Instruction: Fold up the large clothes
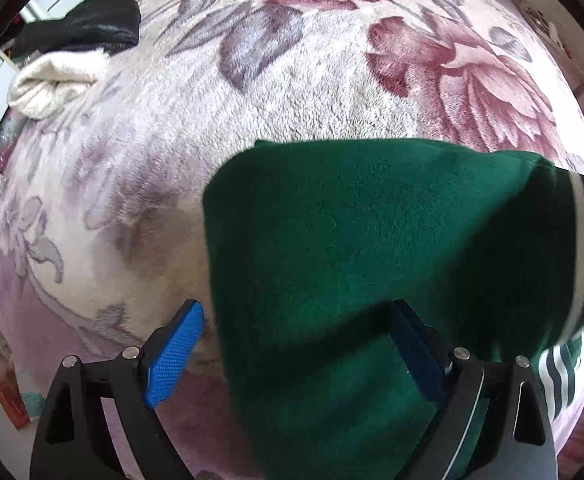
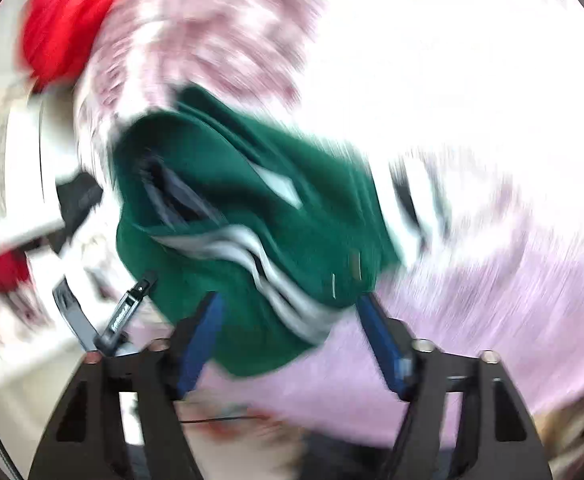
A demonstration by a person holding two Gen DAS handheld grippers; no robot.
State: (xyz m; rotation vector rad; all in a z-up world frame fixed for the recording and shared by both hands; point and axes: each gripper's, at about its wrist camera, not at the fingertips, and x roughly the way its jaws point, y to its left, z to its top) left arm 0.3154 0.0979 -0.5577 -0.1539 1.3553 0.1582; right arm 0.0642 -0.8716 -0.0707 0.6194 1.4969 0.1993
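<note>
Green jacket (image 1: 351, 240) on a floral blanket (image 1: 292, 80).
Left view: left tongs (image 1: 297, 344) spread, jacket lower right, underneath them. Right view, blurred: right tongs (image 2: 288, 332) spread, jacket centre frame, its striped hem (image 2: 260, 264) between the pads, ungripped.

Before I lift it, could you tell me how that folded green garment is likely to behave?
The green garment looks like thick fleece, so probably floppy: it should sag and unfold if lifted by one edge. Its fuzzy surface on the plush floral blanket would likely drag rather than slide when pushed.
</note>
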